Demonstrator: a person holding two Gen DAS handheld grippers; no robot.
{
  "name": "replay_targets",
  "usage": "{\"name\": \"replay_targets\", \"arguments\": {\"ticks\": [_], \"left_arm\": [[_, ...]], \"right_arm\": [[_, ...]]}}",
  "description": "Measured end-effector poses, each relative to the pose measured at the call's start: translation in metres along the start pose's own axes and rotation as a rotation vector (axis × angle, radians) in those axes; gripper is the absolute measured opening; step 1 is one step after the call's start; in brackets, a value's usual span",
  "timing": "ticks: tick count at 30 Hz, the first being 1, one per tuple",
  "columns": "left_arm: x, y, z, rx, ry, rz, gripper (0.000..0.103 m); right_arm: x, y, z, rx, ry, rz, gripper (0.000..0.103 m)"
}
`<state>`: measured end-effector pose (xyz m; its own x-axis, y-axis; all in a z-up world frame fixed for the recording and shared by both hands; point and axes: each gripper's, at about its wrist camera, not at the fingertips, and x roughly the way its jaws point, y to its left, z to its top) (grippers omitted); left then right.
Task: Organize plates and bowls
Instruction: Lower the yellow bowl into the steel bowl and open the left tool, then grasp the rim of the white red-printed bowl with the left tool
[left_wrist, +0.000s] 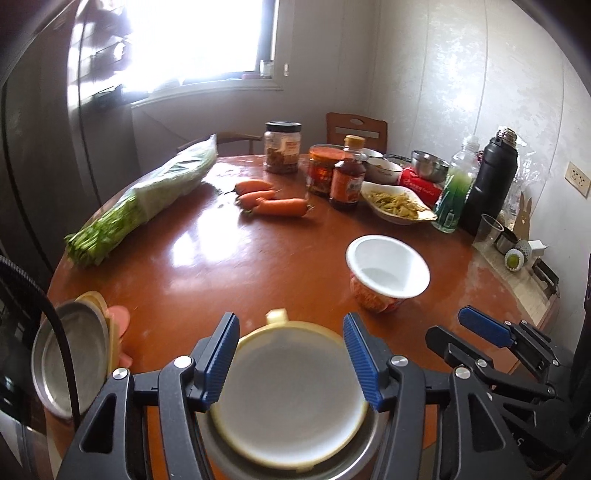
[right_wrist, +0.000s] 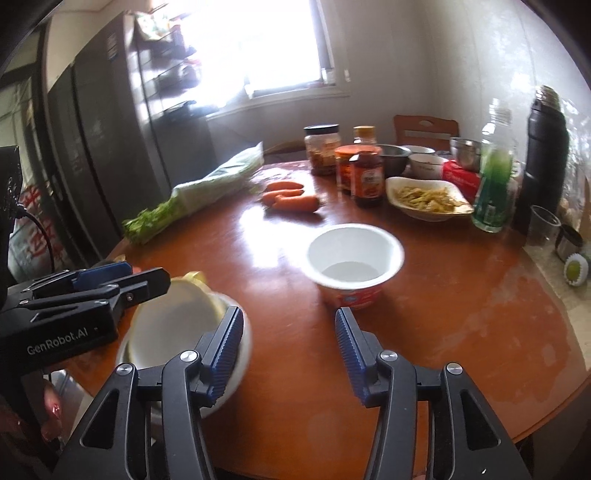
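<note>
on the round wooden table (left_wrist: 229, 266), a metal plate (left_wrist: 70, 354) lies at the near left edge. the left gripper (left_wrist: 291, 358) hovers released, blue pads clear of the cream plate (left_wrist: 288, 402) stacked in a metal dish below. further right, the right gripper (right_wrist: 290, 354) stands open and empty, the white paper bowl (right_wrist: 354, 258) just beyond it.
</note>
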<state>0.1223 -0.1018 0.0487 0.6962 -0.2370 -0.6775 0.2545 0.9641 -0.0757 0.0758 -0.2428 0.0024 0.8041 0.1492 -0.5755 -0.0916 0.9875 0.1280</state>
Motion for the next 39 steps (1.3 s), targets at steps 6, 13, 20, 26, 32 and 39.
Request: {"name": "replay_targets", "arguments": {"ticks": [6, 13, 20, 26, 32, 39], "left_arm": [[0.028, -0.023, 0.024, 0.014, 0.043, -0.036, 0.058], [0.067, -0.040, 0.042, 0.011, 0.110, -0.071, 0.058], [0.103, -0.045, 0.051, -0.024, 0.185, -0.101, 0.058], [0.124, -0.047, 0.048, -0.040, 0.233, -0.096, 0.058], [0.140, -0.045, 0.046, -0.064, 0.273, -0.111, 0.058], [0.151, -0.046, 0.043, -0.106, 0.316, -0.208, 0.039]], "right_arm": [[0.002, -0.032, 0.016, 0.049, -0.010, -0.043, 0.057], [0.022, -0.061, 0.032, 0.094, 0.009, -0.072, 0.058], [0.051, -0.084, 0.039, 0.149, 0.048, -0.080, 0.058], [0.079, -0.092, 0.037, 0.167, 0.104, -0.074, 0.058], [0.095, -0.093, 0.034, 0.154, 0.129, -0.045, 0.048], [0.097, -0.086, 0.034, 0.133, 0.125, 0.018, 0.030]]}}
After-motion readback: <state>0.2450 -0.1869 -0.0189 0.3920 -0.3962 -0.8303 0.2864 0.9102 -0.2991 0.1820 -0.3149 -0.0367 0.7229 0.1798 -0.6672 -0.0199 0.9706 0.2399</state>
